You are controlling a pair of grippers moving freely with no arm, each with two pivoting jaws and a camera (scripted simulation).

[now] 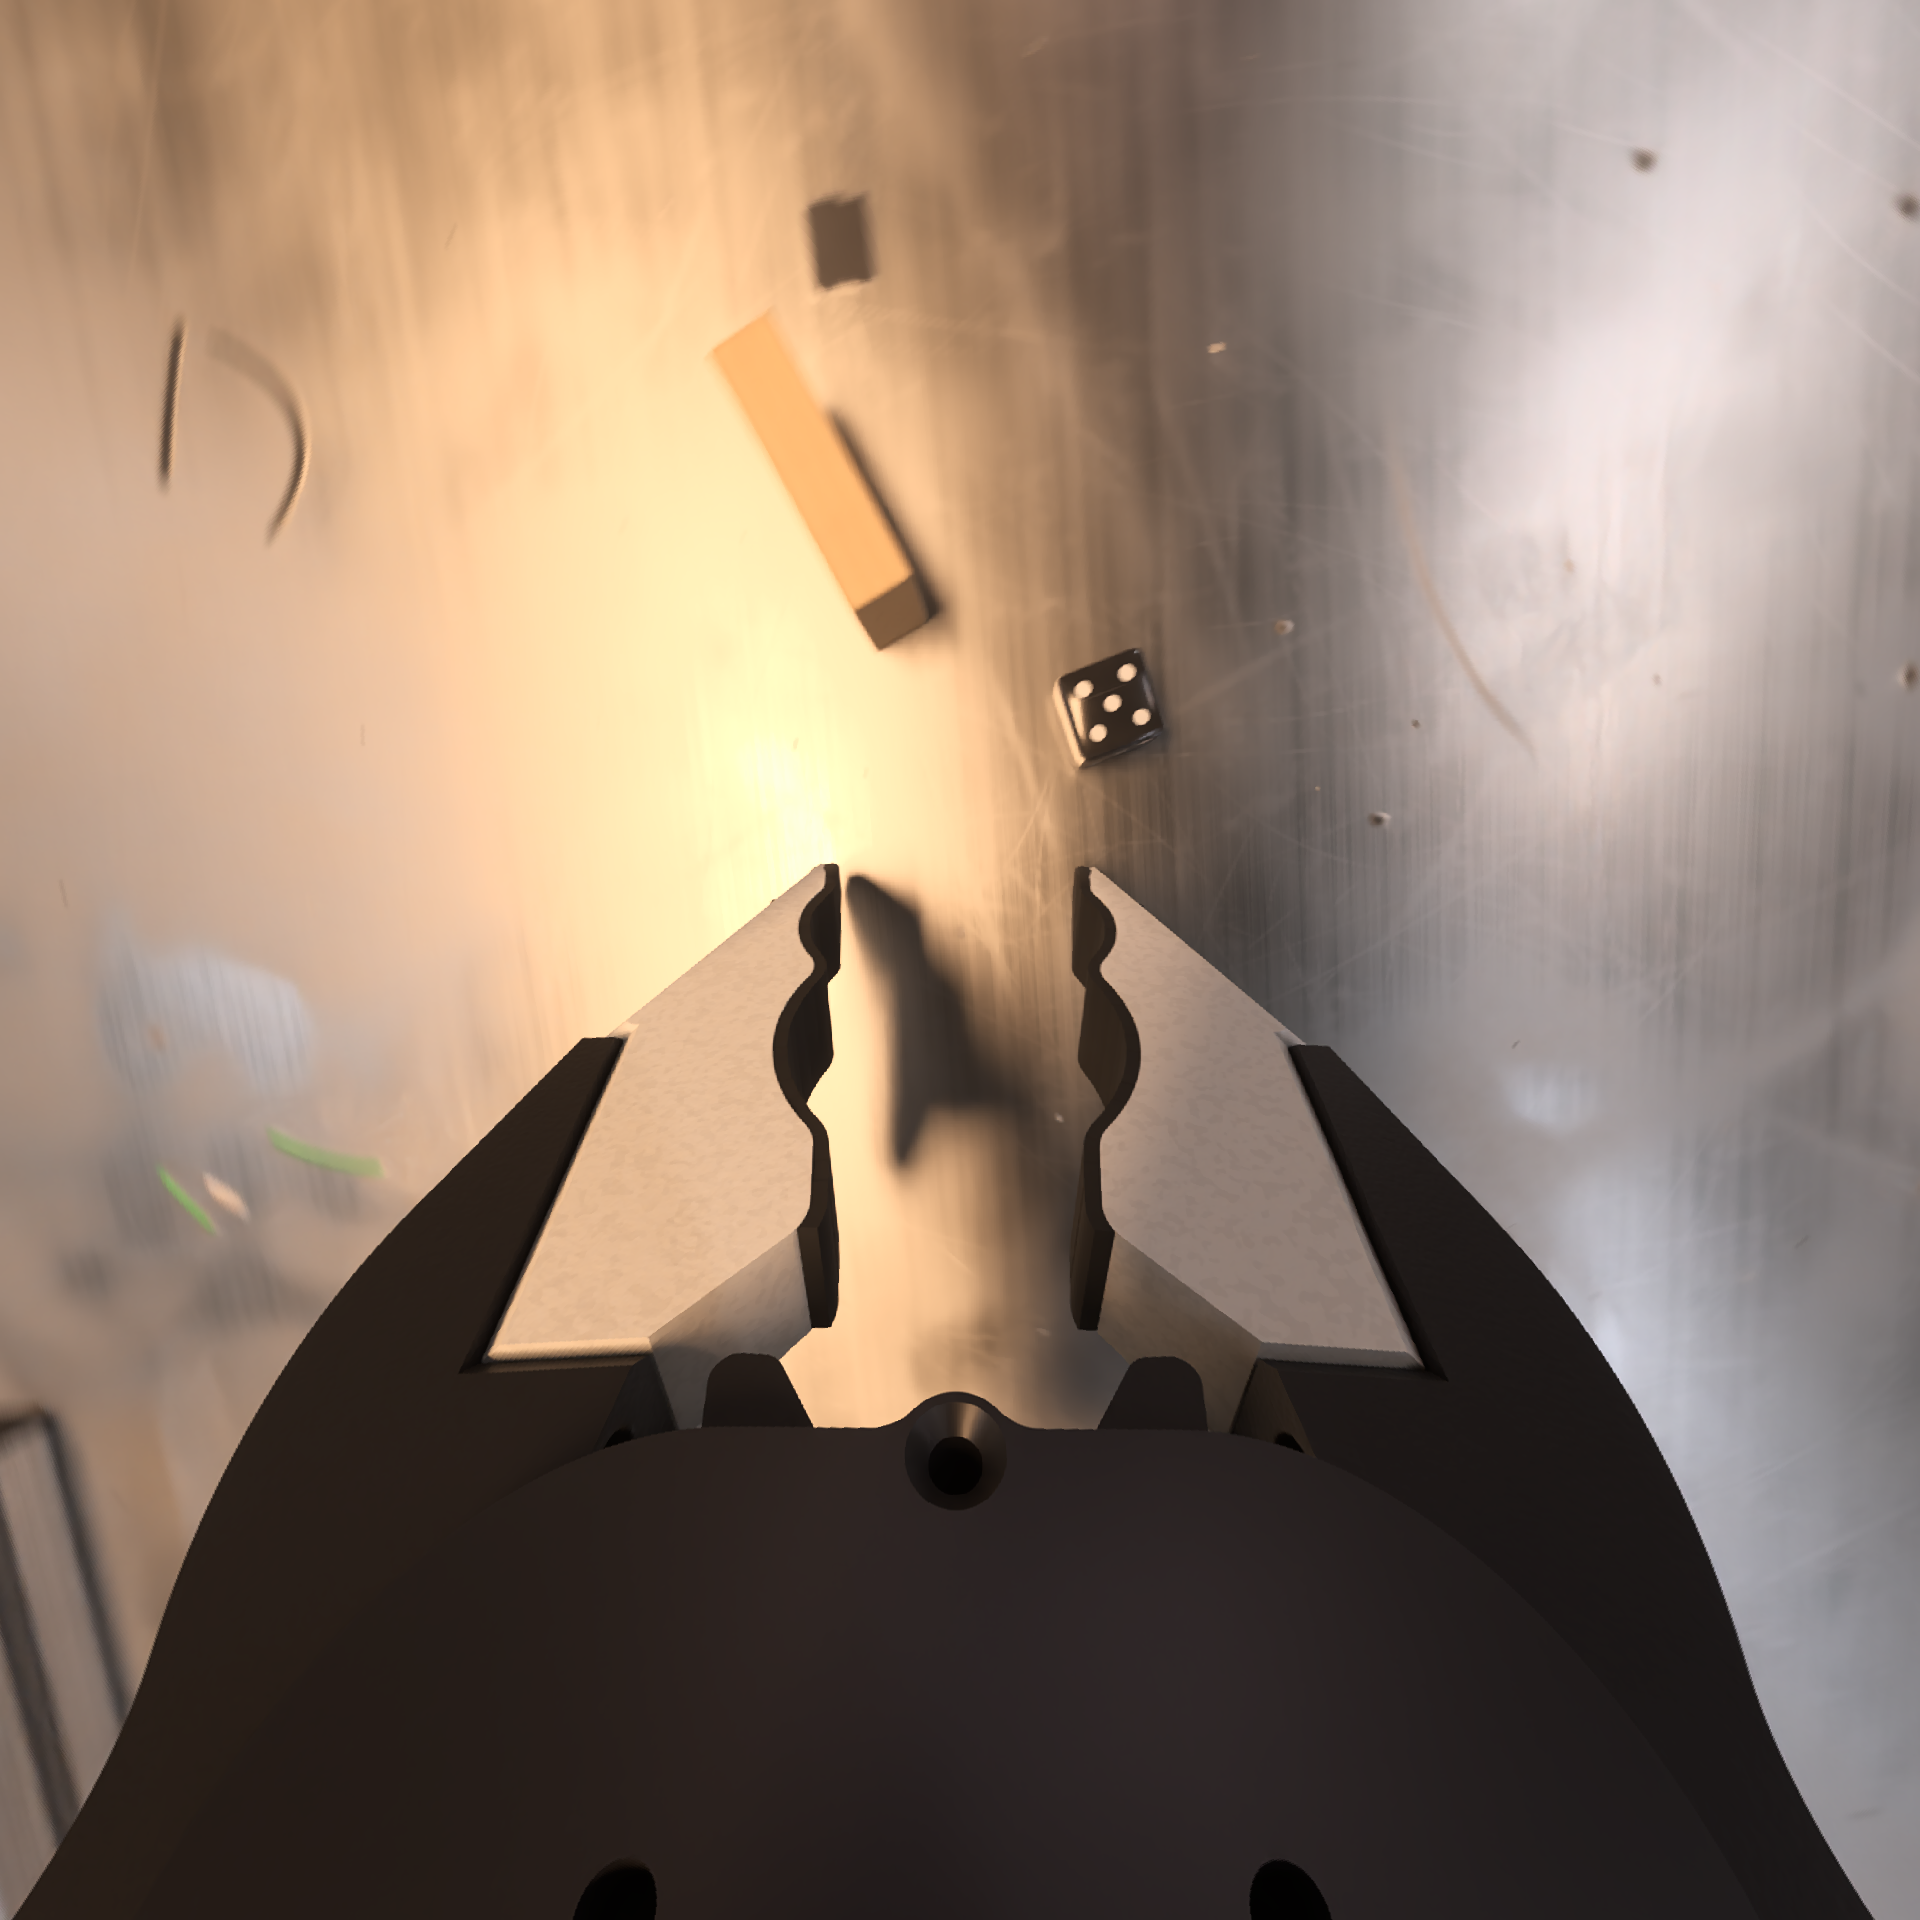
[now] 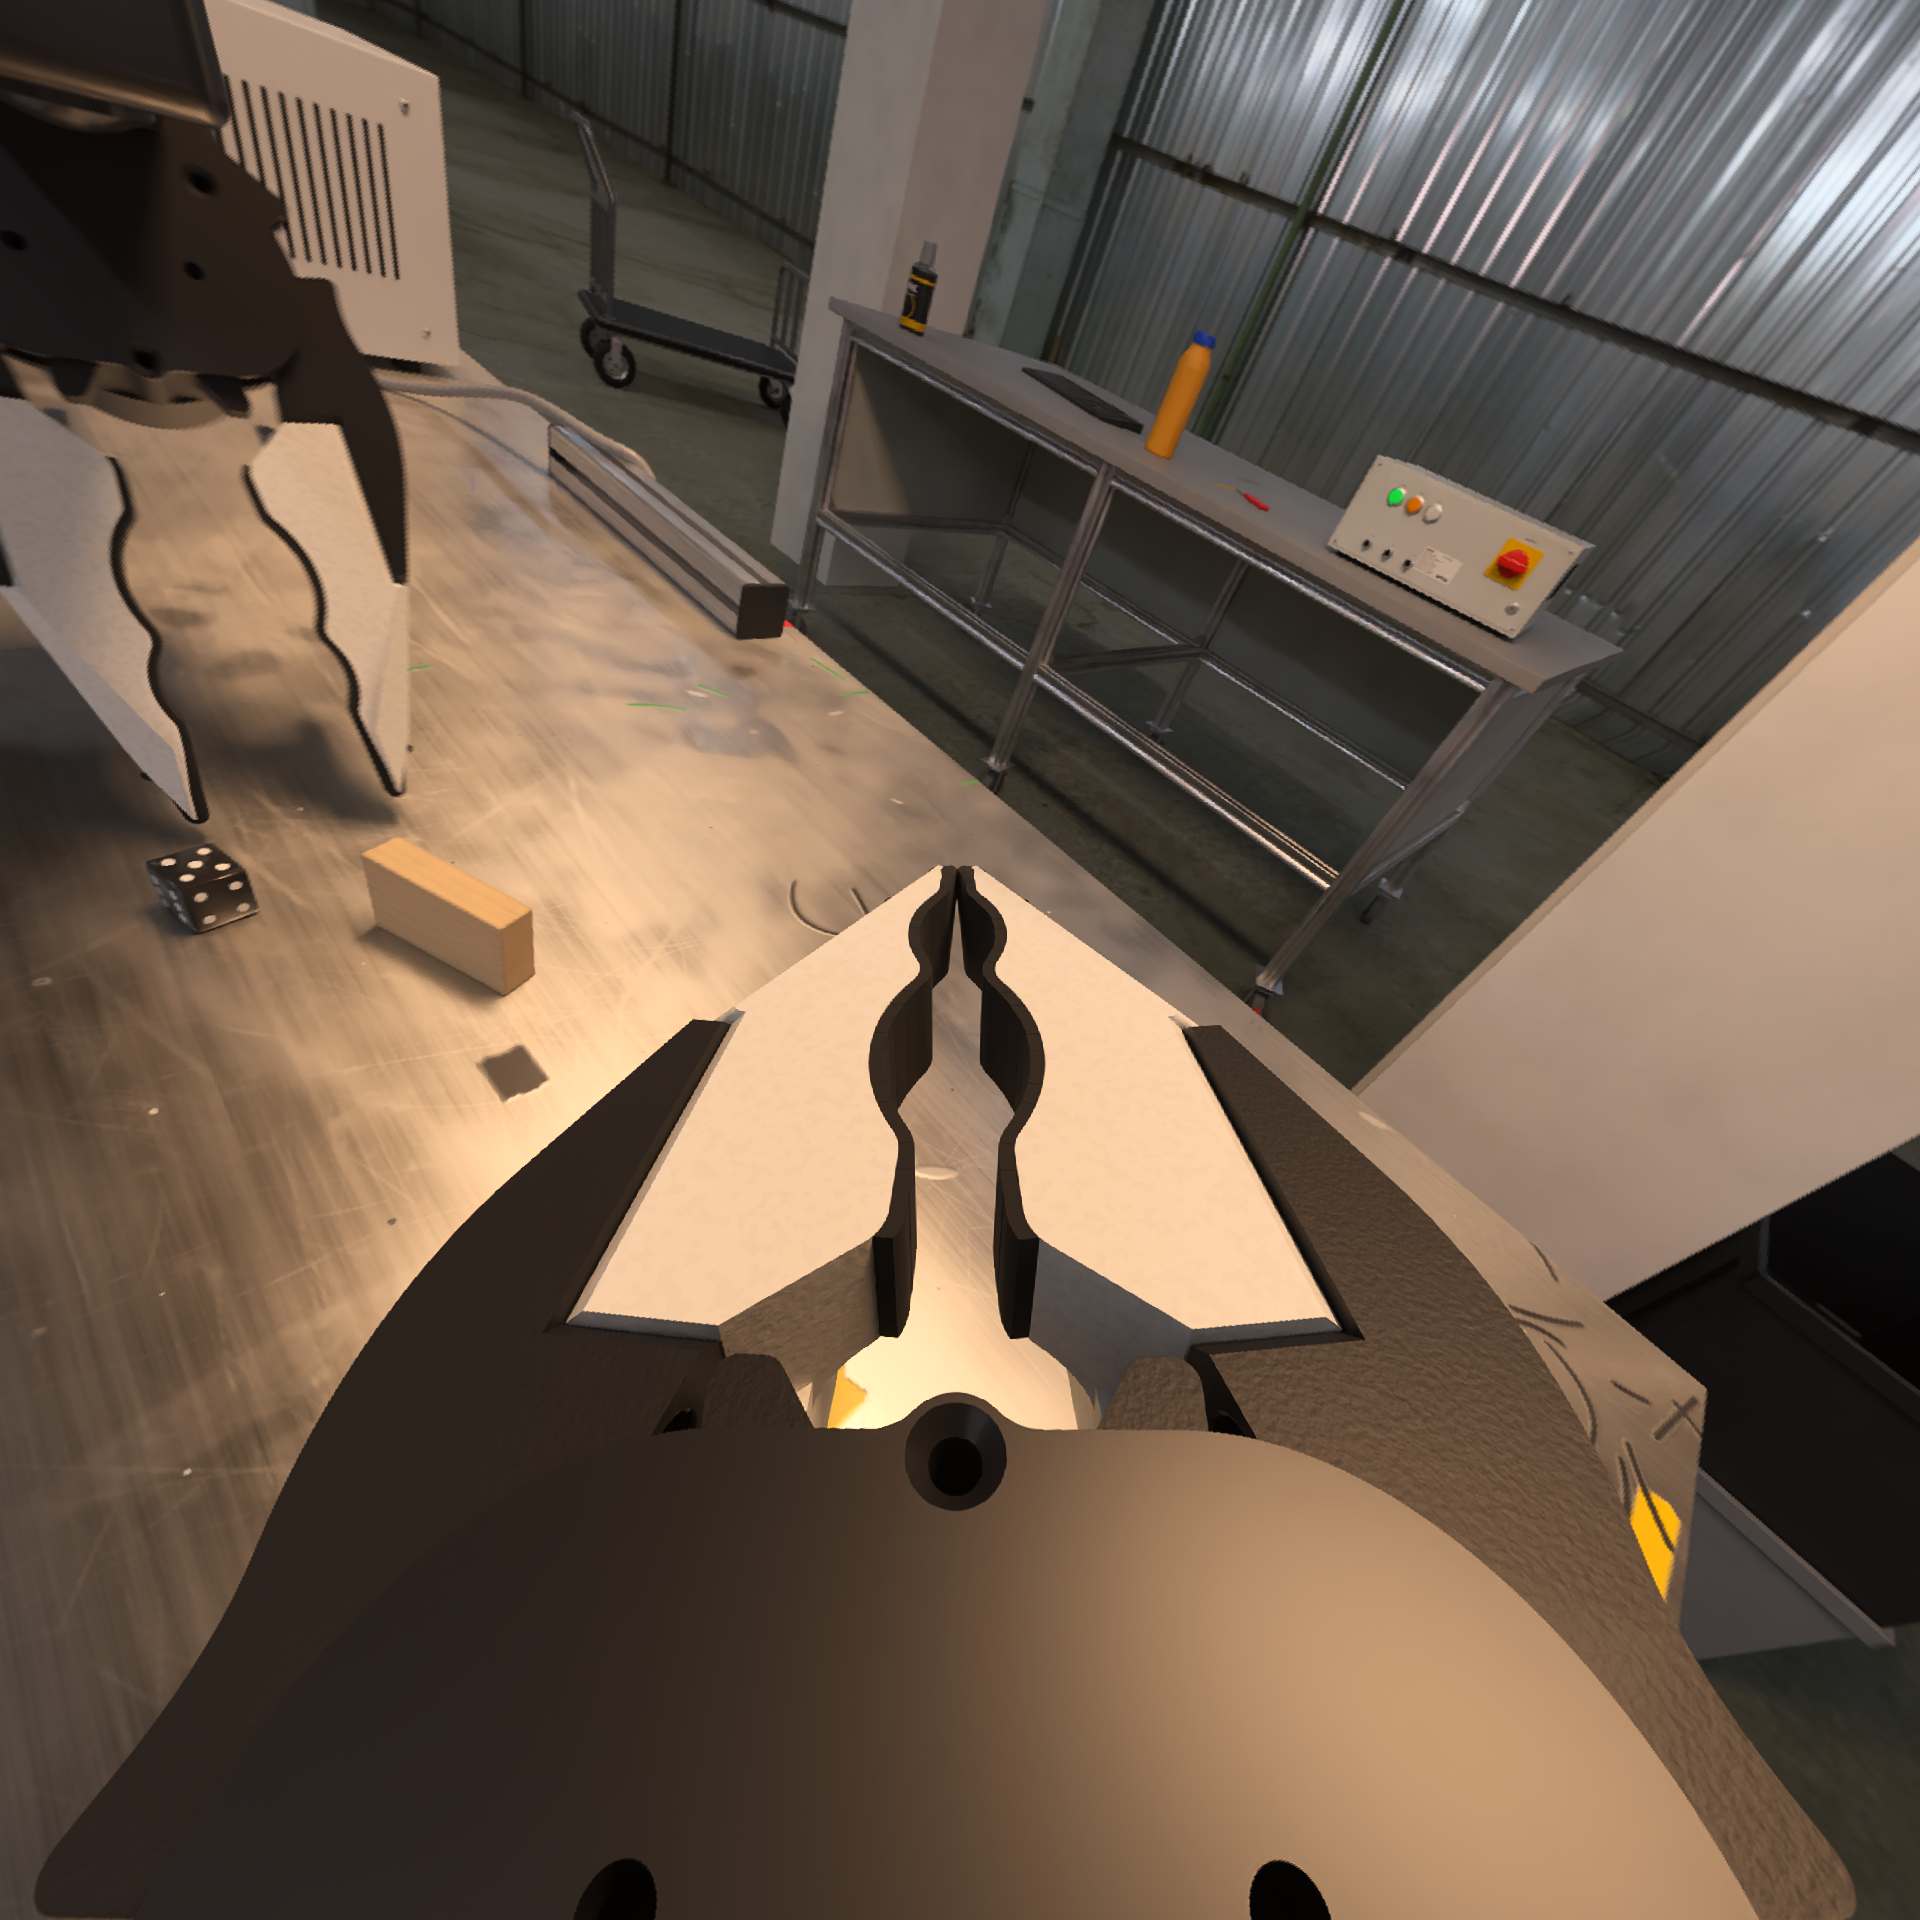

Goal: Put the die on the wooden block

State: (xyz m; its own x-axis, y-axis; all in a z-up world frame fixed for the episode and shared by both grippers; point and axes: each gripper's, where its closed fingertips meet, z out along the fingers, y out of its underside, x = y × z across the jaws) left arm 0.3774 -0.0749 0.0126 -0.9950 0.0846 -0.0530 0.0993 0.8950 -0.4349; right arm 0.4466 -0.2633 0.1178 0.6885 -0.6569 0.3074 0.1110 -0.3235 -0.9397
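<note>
Worktop (image 2: 312, 1195): scratched brushed metal with a warm glare across the middle. It sits in a hall with corrugated metal walls.
Die (image 1: 1110, 707): black with white pips, five up. You'll find it resting on the worktop, ahead and to the right of your left claw tips, apart from everything.
Wooden block (image 1: 821, 473): pale, long, lying flat on the worktop. Its near end points toward the die, close to it but not touching. Top face is bare.
Left claw (image 1: 956, 883): fingers spread, gap empty, pointing down at the worktop. In your right wrist view it hangs over the die (image 2: 203, 886), tips just above and behind it, no contact.
Right claw (image 2: 956, 878): fingertips pressed together, nothing pinched. It sits low over the worktop, well apart from the block (image 2: 449, 914) and die, which lie to its left.
Dark square patch (image 1: 840, 241): small, flat on the worktop beyond the far end of the block. In your right wrist view it lies between the block and the right claw.
Background, your right wrist view: steel bench (image 2: 1299, 520) carrying an orange bottle (image 2: 1179, 400), a dark spray can (image 2: 916, 291) and a control box (image 2: 1455, 540) with a red knob. Trolley (image 2: 686, 332) stands further back. White vented cabinet (image 2: 343, 187) is at upper left.
</note>
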